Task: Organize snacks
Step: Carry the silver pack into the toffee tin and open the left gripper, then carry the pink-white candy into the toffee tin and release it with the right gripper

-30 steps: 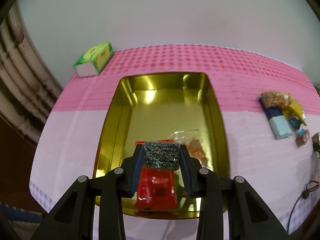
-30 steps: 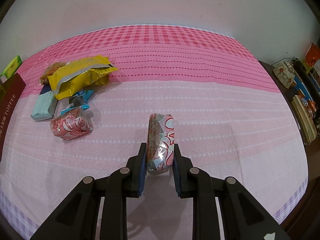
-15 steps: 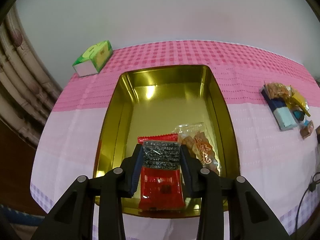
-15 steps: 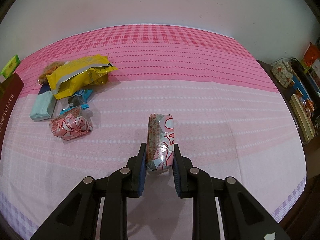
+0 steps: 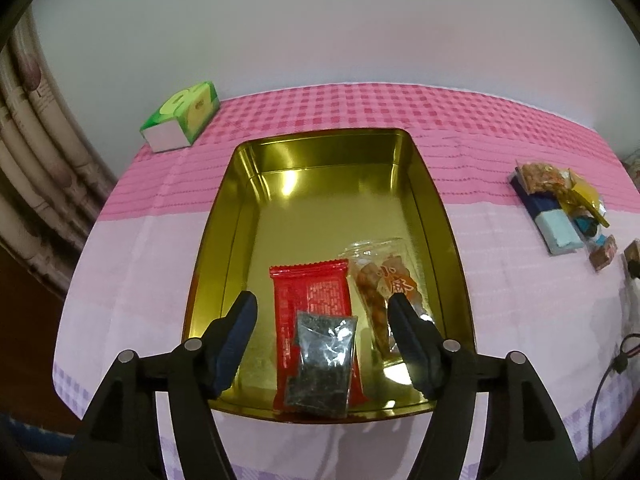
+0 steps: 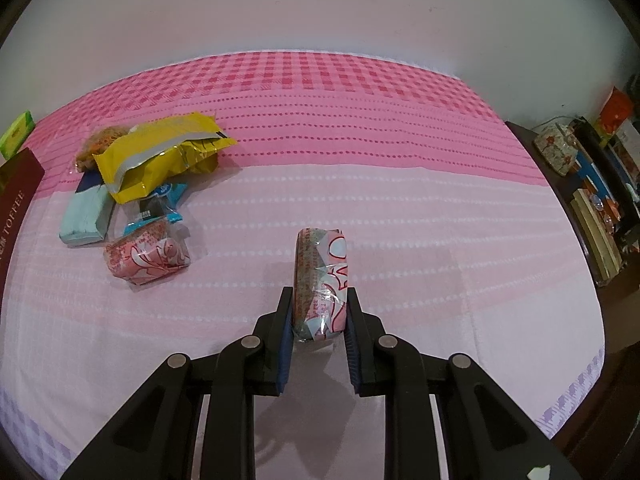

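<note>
**Left wrist view: left tool open above the tin, right tool holds a pink packet**

The left tool (image 5: 322, 314) has its jaws spread wide and holds nothing. Between its fingers lies a dark seaweed packet (image 5: 322, 364), resting on a red packet (image 5: 310, 312) inside the gold tin (image 5: 224, 240). Just beside the red packet, to the right, lies a clear bag of brown snacks (image 5: 384, 280), also in the tin. The tin stands on the counter (image 5: 132, 264), which has a pink cloth. A green tissue box (image 5: 182, 120) sits at the far left corner. A small pile of snacks (image 5: 560, 208) lies well apart on the right.

In the right wrist view, the right tool (image 6: 318, 312) is closed on a pink and blue wrapped packet (image 6: 322, 276). To the left lie a similar pink packet (image 6: 146, 256), a yellow bag (image 6: 160, 160) and a light blue pack (image 6: 86, 216).
</note>
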Tool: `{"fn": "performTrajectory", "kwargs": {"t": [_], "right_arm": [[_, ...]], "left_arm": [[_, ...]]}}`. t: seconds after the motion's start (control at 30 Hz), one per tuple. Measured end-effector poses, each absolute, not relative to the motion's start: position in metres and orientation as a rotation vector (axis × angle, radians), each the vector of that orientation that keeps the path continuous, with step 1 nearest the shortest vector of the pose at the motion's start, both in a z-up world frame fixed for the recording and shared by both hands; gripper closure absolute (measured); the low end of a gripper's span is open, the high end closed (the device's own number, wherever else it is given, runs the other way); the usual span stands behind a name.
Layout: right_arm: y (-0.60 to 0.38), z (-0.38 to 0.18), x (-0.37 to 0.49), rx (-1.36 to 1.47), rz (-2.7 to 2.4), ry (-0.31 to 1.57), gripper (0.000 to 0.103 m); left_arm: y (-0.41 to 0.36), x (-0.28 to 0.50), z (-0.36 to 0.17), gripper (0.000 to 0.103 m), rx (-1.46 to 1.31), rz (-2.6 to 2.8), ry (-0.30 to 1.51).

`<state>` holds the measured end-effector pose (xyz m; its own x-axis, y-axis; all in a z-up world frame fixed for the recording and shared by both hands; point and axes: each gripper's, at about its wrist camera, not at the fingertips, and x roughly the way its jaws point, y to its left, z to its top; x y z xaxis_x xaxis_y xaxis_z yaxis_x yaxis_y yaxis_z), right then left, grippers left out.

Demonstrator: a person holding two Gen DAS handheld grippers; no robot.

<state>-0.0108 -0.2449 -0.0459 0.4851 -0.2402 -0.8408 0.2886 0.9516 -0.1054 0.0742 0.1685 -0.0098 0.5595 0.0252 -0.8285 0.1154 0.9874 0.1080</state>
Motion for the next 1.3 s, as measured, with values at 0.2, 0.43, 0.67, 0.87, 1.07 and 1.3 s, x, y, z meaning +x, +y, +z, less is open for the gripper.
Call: {"fn": "performTrajectory", "kwargs": {"t": [0.2,0.43,0.67,0.87,1.07,1.3], "right_arm": [[-0.232,-0.031,-0.011,0.010,-0.317,0.986,0.083],[-0.197,0.000,-0.005,-0.030,-0.251,0.926,0.083],[-0.142,0.022,0.006,-0.062,-0.111,0.887,0.083],[-0.078,0.025,0.019,-0.064,0.054,0.889,0.083],[-0.013,0.024,0.029,-0.105,0.197,0.889,0.083],[0.041,0.028,0.037,-0.132,0.306,0.883,0.083]], "left_arm": [[0.173,0.073,-0.002,0.029,0.111,-0.068,0.967],[0.194,0.071,0.015,0.025,0.081,-0.022,0.923],[0.227,0.068,0.025,0.025,0.028,0.057,0.910],[0.244,0.061,0.020,0.025,0.055,0.085,0.939],[0.253,0.054,0.016,0.025,0.066,0.099,0.962],[0.269,0.050,0.016,0.025,0.034,0.155,0.962]]}}
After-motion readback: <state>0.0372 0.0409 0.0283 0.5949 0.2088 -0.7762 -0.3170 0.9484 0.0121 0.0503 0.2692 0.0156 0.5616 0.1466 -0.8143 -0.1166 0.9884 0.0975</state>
